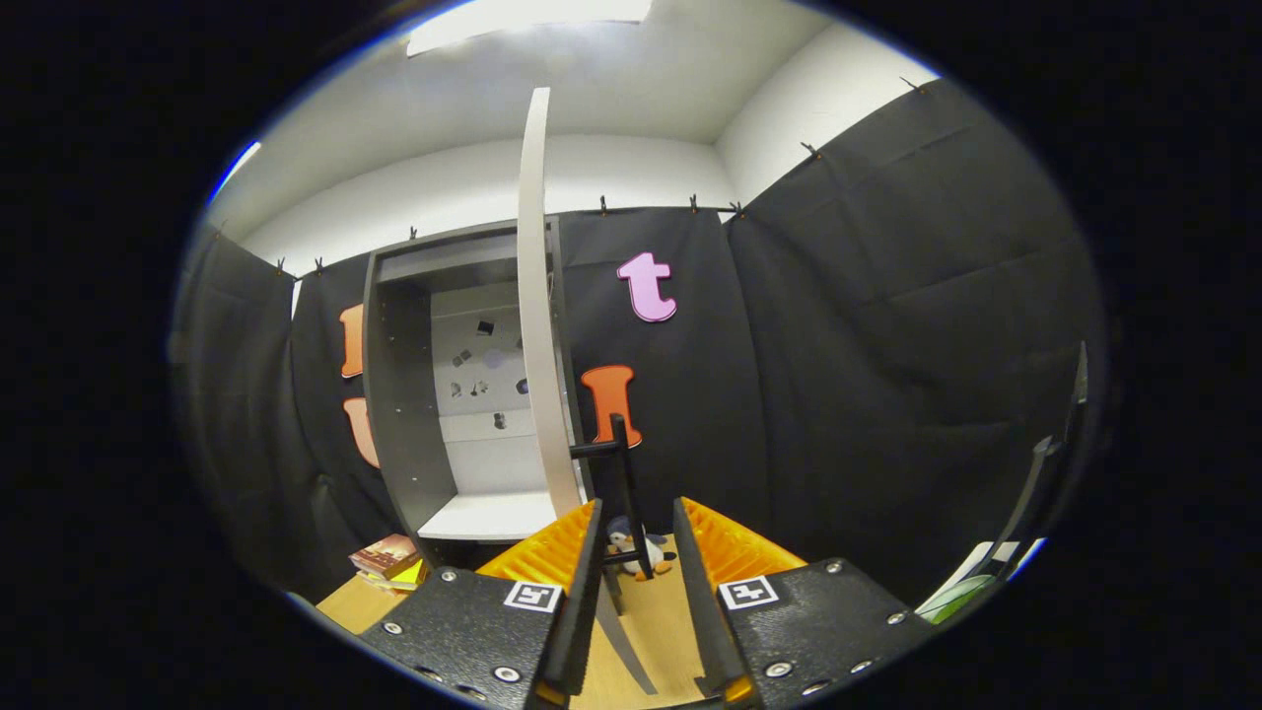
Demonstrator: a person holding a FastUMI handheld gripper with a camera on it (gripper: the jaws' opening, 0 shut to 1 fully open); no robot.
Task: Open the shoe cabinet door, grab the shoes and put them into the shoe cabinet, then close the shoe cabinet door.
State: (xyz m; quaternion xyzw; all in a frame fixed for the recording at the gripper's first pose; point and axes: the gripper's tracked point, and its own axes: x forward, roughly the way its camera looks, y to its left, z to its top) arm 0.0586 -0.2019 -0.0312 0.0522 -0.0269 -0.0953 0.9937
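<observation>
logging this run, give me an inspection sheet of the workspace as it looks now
surface: wooden table, bare between the fingers.
job's things: shoe cabinet open, its door swung out edge-on toward the camera; black door handle just ahead of the fingers; bottom shelf looks bare; no shoes seen.
clutter: small penguin toy beyond the fingers; stack of books beside the cabinet's base.
grippers: gripper open, fingers either side of the handle, not pressing it.
cables: nothing seen.
surroundings: black cloth wall, white ceiling above.
</observation>
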